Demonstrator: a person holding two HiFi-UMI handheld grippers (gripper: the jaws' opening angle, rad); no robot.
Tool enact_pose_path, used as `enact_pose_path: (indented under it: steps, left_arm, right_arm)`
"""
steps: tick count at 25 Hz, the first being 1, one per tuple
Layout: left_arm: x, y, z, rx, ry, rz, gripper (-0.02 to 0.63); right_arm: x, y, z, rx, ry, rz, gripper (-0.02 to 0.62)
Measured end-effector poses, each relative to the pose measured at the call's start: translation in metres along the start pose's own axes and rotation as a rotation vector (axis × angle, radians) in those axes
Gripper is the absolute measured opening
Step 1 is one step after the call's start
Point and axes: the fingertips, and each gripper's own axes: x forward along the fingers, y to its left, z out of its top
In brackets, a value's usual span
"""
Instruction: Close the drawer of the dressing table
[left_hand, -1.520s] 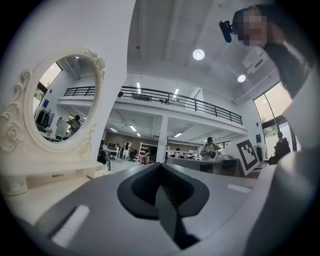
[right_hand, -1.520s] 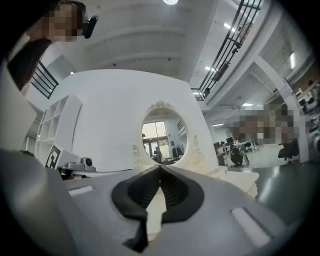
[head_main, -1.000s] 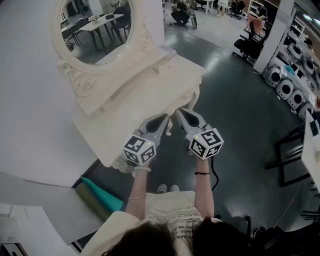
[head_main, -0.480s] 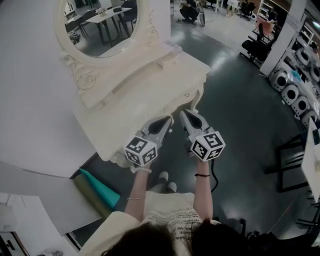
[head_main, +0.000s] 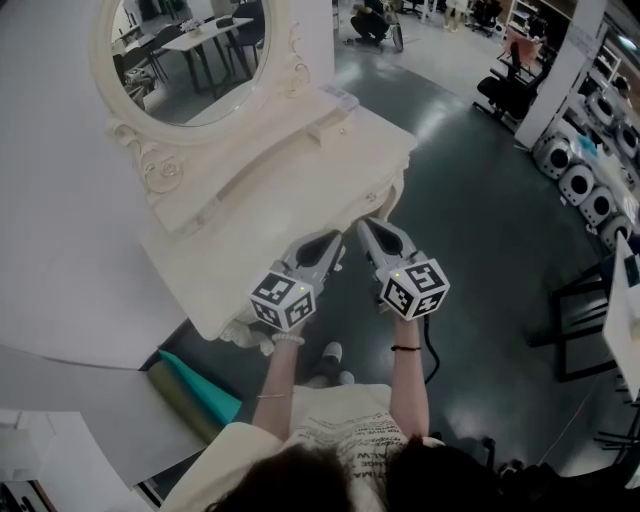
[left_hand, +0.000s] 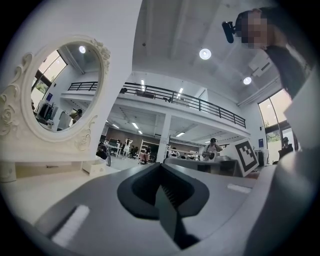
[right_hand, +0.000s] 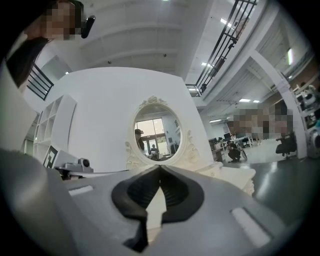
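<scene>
The cream dressing table (head_main: 300, 180) with its oval mirror (head_main: 185, 55) stands at the upper left of the head view. Its drawer front is hidden under the tabletop's overhang, so I cannot tell how the drawer stands. My left gripper (head_main: 335, 243) and right gripper (head_main: 366, 228) point side by side at the table's front edge, level with the tabletop. Whether they touch it is hidden. In the left gripper view the left gripper (left_hand: 160, 166) is shut on nothing, with the mirror (left_hand: 60, 90) to its left. In the right gripper view the right gripper (right_hand: 160, 168) is likewise shut and empty, facing the mirror (right_hand: 157, 132).
A teal roll (head_main: 200, 390) lies on the floor by a white panel at the lower left. My feet (head_main: 333, 358) stand below the grippers. A black metal frame (head_main: 585, 320) and a row of white round machines (head_main: 575, 165) stand at the right, across dark floor.
Both grippers have shifted a little and sunk slightly in front of the table's edge, still side by side. Their jaws stayed shut.
</scene>
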Motion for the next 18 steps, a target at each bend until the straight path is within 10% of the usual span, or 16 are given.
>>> enact_pose_path:
  steps: [18]
  left_arm:
    - [0.064, 0.068, 0.009, -0.012, 0.002, -0.075, -0.002]
  right_arm:
    - [0.068, -0.061, 0.009, -0.005, -0.013, -0.069, 0.003]
